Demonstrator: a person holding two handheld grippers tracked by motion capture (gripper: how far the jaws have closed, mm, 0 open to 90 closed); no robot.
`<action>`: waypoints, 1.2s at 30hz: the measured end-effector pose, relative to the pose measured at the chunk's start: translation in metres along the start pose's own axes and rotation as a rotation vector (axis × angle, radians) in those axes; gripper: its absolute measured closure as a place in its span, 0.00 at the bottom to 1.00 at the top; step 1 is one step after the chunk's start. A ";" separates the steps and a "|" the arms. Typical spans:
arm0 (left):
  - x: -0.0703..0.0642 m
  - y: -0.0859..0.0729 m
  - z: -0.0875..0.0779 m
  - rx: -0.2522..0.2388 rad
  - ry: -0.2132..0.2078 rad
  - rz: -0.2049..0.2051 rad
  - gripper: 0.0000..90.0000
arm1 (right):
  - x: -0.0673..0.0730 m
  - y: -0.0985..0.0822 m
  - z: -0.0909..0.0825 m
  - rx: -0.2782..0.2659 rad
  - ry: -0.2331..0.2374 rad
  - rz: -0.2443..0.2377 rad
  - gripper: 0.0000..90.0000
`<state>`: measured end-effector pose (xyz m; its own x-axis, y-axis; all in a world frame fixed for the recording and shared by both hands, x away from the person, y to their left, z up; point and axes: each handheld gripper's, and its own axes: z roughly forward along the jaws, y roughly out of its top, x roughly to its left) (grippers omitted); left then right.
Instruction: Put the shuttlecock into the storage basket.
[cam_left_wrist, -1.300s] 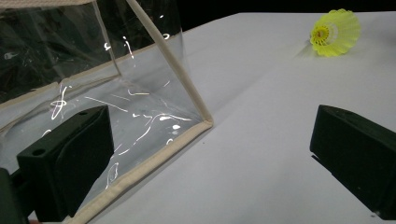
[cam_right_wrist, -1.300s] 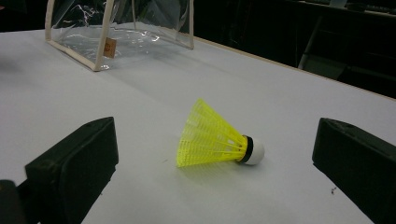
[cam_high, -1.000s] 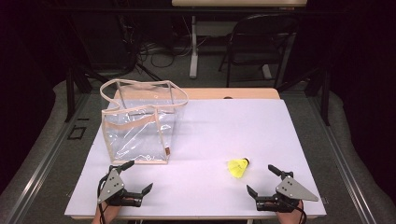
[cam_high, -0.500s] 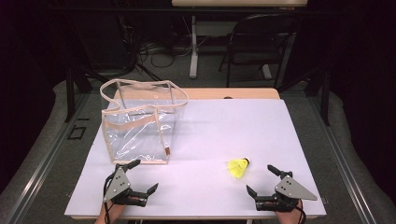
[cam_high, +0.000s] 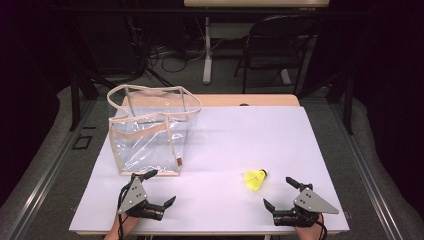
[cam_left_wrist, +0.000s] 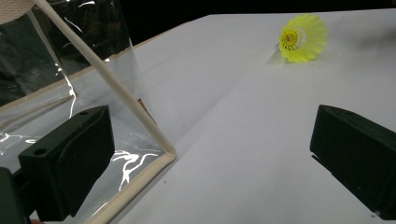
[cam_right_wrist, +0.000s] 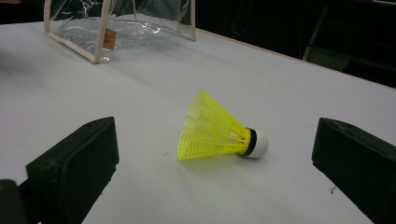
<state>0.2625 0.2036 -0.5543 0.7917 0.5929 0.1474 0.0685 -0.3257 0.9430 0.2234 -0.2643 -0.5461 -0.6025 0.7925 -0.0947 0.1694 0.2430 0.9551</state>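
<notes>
— White sheet over a wooden desk (cam_high: 260, 101); what stands on it, high view?
— Clear bag (cam_high: 150, 130) at left, upright; yellow shuttlecock (cam_high: 255, 179) lying near the front right. Left gripper (cam_high: 159, 190) and right gripper (cam_high: 281, 195) at the near edge, jaws spread, holding nothing. Dark room behind: chair (cam_high: 272, 45), floor cables (cam_high: 170, 52).
— Left gripper view?
— Bag corner just beside the left jaw; shuttlecock well ahead.
— Right gripper view?
— Shuttlecock on its side between the parted jaws, untouched.
</notes>
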 end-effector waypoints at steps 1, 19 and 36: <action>0.000 0.001 0.001 -0.002 -0.008 -0.003 0.00 | 0.000 0.000 0.000 0.001 0.000 0.002 0.00; -0.007 0.014 0.026 -0.001 -0.070 0.025 0.00 | 0.000 0.000 0.000 0.007 0.002 -0.003 0.00; -0.007 0.024 0.045 -0.024 -0.098 0.040 0.00 | 0.000 -0.001 0.001 0.010 0.005 -0.003 0.00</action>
<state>0.2858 0.1589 -0.5458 0.8490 0.5047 0.1564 0.0220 -0.3295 0.9439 0.2237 -0.2642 -0.5469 -0.6070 0.7889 -0.0963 0.1751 0.2509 0.9520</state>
